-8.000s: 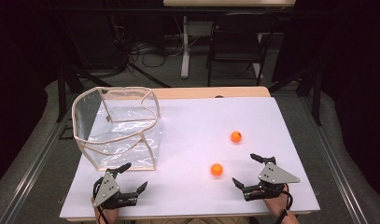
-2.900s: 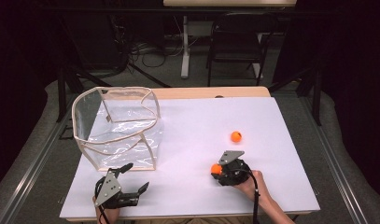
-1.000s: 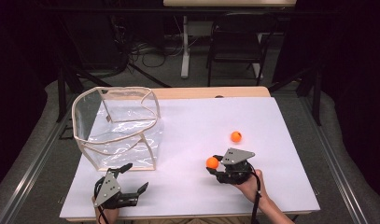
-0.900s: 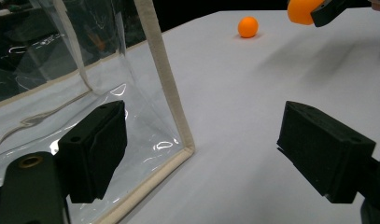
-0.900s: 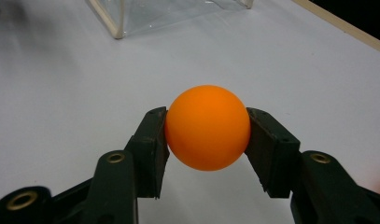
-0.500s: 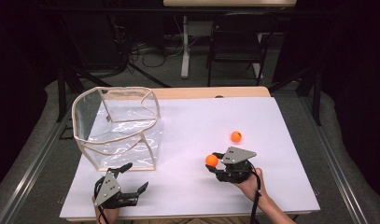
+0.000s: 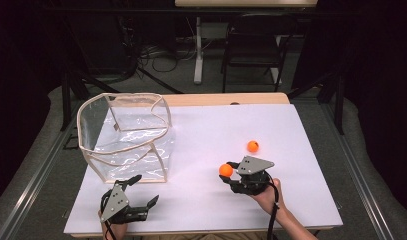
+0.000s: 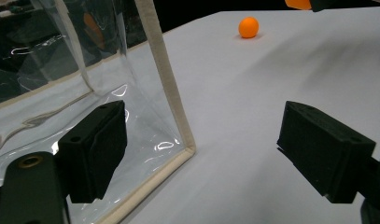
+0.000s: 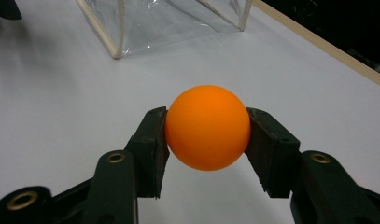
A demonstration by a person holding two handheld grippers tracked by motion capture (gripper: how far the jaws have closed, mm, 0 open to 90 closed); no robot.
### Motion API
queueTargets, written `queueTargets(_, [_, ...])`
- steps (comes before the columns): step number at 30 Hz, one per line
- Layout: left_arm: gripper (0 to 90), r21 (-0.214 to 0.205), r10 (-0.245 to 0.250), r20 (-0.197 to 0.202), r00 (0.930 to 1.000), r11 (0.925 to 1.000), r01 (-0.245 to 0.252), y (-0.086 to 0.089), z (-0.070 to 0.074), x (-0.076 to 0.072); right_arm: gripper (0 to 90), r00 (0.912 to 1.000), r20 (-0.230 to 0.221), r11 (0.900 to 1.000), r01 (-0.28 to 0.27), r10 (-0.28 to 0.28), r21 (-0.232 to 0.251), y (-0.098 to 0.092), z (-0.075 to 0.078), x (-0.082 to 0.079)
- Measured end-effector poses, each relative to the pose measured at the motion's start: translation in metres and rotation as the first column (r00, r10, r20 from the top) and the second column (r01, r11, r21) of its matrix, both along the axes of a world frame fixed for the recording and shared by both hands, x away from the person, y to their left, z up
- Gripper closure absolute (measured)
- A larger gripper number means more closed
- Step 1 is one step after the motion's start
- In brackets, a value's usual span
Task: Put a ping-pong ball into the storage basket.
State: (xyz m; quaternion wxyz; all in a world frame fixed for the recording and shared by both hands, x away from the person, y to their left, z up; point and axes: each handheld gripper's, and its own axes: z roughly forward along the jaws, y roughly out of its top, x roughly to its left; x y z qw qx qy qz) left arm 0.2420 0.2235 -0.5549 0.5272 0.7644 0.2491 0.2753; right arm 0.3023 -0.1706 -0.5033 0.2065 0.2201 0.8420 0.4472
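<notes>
An orange ball [image 7: 225, 170] [image 9: 207, 127] is clamped between the pads of my right gripper [image 7: 230, 175] [image 9: 207, 140], held just above the white table toward its front right. A second orange ball [image 7: 252, 146] [image 8: 249, 27] lies loose on the table a little behind it. A clear plastic bin with cream edging [image 7: 125, 134] [image 8: 164, 74] [image 9: 115, 42] stands at the left. My left gripper [image 7: 141, 192] [image 8: 201, 154] rests near the front left edge, just in front of the bin's corner, its jaws spread wide with nothing between them.
The white table top [image 7: 206, 125] ends in a wooden strip at the back [image 7: 226, 99]. A dark chair [image 7: 251, 45] and cables stand on the floor beyond. Black curtains close in both sides.
The right gripper with the ball has edged very slightly left. The left gripper has stayed put.
</notes>
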Motion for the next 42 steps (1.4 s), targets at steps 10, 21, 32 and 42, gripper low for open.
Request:
queueTargets(10, [15.7,-0.004,0.001,0.003,1.0000,1.0000,-0.001,0.000,0.000,-0.001,50.5,1.0000,-0.003,1.0000,-0.007,0.007,-0.005,0.005,0.002,-0.001])
queueTargets(21, [15.7,-0.010,0.002,0.005,1.0000,0.9999,-0.002,0.000,0.001,-0.001,50.5,0.9999,0.009,0.9999,-0.015,0.015,-0.006,0.011,0.008,0.004])
queueTargets(32, [15.7,-0.010,0.003,0.006,1.0000,0.9999,-0.003,0.000,0.001,-0.001,50.5,0.9993,0.022,0.9995,-0.031,0.031,0.004,0.020,0.017,0.008])
queueTargets(42, [15.7,-0.007,0.000,0.006,1.0000,1.0000,0.000,0.000,0.000,0.000,50.6,0.9988,0.026,0.9992,-0.040,0.040,0.002,0.026,0.021,0.012])
